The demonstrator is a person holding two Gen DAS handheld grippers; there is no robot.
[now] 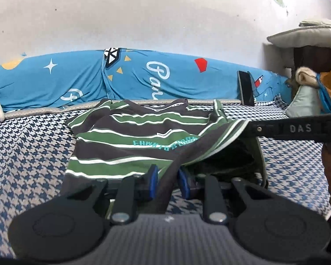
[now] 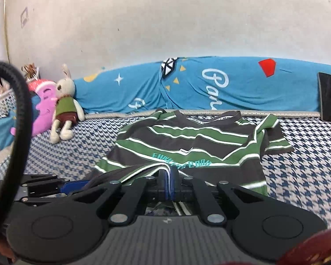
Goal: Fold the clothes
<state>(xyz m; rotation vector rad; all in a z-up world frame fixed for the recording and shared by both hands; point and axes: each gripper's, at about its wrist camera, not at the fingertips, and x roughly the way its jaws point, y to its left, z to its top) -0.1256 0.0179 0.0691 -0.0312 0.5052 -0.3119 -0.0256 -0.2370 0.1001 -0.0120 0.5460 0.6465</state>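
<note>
Gripping the striped shirt's (image 2: 187,141) hem — both tongs (image 1: 167,183) (image 2: 168,184) clamped.

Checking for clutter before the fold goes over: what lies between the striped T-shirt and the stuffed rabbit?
Only bare houndstooth bed cover lies between the striped T-shirt and the stuffed rabbit, as the right wrist view shows.

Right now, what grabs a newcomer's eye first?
The green, grey and white striped T-shirt spread mid-bed on the blue-and-white houndstooth cover, both tools pinching its near hem. Behind it, the bright blue printed sheet lines the wall; a beige rabbit plush toy sits far left.
</note>
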